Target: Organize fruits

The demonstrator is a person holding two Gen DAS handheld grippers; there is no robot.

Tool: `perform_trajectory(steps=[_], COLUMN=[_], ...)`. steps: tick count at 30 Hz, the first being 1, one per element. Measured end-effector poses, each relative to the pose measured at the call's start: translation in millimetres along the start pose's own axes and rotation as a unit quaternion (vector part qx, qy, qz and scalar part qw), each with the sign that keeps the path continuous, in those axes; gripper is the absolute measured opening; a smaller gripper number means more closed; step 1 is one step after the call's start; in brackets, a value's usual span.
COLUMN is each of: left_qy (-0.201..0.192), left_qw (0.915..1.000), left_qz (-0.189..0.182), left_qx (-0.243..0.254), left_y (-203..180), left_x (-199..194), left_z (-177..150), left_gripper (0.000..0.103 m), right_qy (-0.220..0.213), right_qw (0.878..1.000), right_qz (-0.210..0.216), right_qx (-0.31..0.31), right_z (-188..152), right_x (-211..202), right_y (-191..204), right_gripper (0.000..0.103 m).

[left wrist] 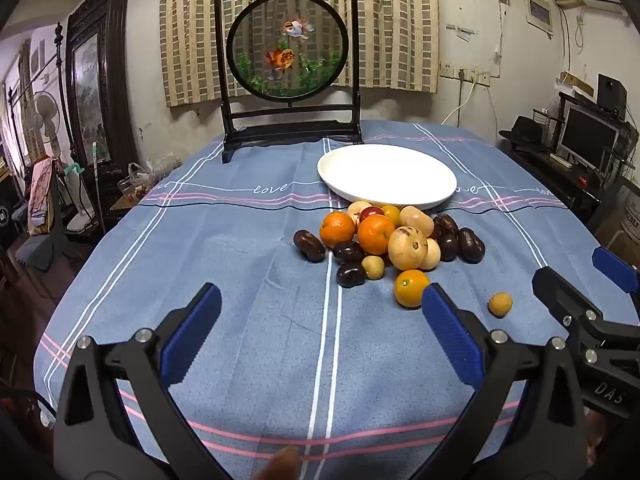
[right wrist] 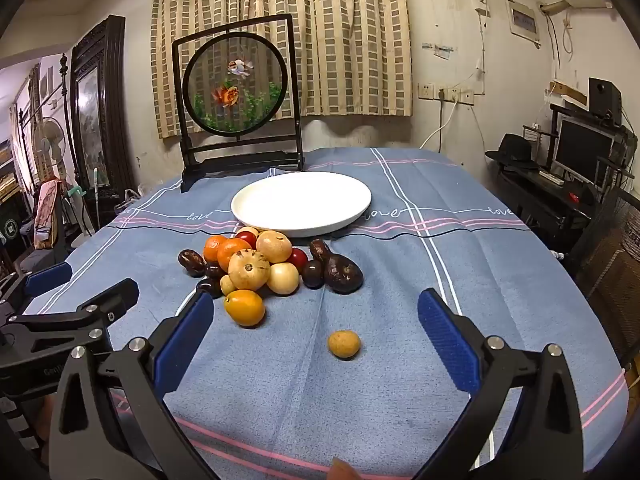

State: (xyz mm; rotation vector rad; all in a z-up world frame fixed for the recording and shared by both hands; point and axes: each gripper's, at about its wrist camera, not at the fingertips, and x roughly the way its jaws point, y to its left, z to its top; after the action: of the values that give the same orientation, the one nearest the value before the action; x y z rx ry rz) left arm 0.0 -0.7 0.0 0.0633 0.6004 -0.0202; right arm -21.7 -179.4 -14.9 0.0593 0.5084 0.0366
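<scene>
A heap of fruits [left wrist: 390, 240] [right wrist: 260, 266] lies on the blue tablecloth just in front of an empty white plate [left wrist: 386, 174] [right wrist: 300, 202]: oranges, pale round fruits, dark dates, red ones. One orange [left wrist: 411, 288] [right wrist: 245, 307] sits at the heap's near edge. A small yellow fruit [left wrist: 500, 304] [right wrist: 344, 344] lies apart. My left gripper [left wrist: 320, 304] is open and empty, near of the heap. My right gripper [right wrist: 316, 312] is open and empty, with the small yellow fruit between its fingers' line. Each gripper shows in the other's view [left wrist: 580, 304] [right wrist: 76, 300].
A black framed goldfish screen [left wrist: 288, 68] [right wrist: 238, 96] stands at the table's far edge behind the plate. The table [left wrist: 240, 260] drops off left and right. A desk with a monitor [right wrist: 580, 152] stands at the right; furniture and a fan stand at the left.
</scene>
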Motion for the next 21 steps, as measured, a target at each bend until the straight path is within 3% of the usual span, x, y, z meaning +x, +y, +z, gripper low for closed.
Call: perform_trajectory(steps=[21], left_qy=[0.004], left_qw=[1.0], left_qz=[-0.004], left_qx=[-0.007], left_y=[2.4], left_x=[4.0], left_z=[-0.7], left_gripper=[0.101], right_qy=[0.004], right_qw=[1.0], right_qz=[0.0], right_qx=[0.002], right_z=[-0.1], right_x=[-0.7], right_y=[-1.5], right_gripper=[0.102])
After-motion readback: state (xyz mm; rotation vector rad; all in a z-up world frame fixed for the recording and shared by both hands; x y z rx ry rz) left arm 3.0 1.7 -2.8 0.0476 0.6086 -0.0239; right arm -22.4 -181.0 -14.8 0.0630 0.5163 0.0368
